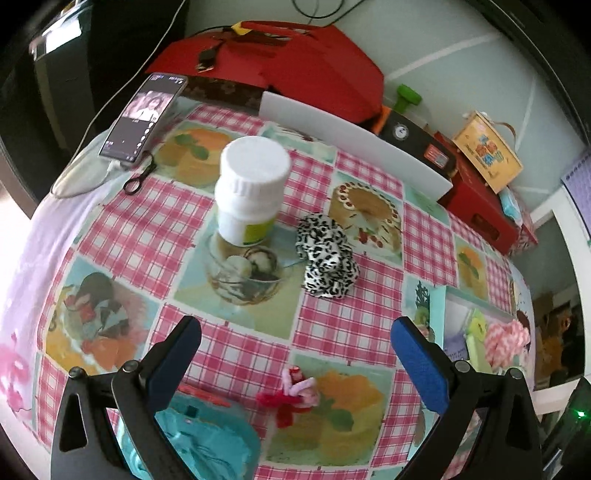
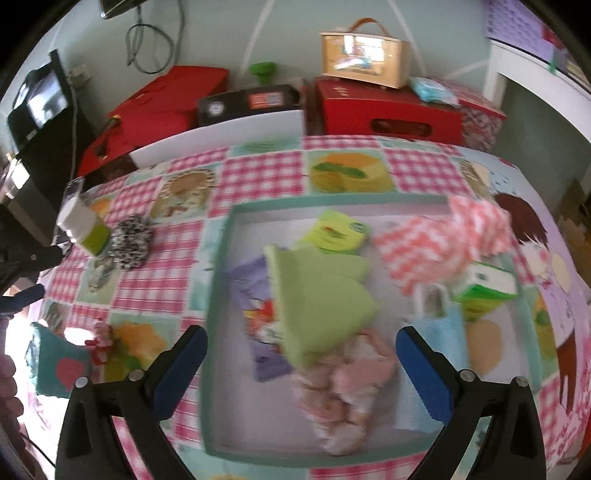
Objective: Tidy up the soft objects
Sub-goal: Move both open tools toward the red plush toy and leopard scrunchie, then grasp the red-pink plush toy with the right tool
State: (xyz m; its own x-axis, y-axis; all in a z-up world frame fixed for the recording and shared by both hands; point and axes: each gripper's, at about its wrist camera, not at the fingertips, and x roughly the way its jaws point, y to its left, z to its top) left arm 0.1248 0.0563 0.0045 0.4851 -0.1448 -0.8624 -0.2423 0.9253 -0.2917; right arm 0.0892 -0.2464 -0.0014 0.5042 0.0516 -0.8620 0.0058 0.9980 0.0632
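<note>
- A pale green wall (image 2: 229,33) with thin white lines stands behind the table.
- Black cables (image 2: 147,40) hang on it.
- A pink-checked tablecloth with cake pictures (image 1: 236,354) covers the table.
- Bright daylight glares at the left edge.

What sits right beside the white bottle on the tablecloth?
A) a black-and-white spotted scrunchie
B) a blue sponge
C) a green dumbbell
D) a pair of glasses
A: the scrunchie with black-and-white spots lies on the tablecloth just right of the white bottle; the right wrist view shows the same pair close together.
</note>
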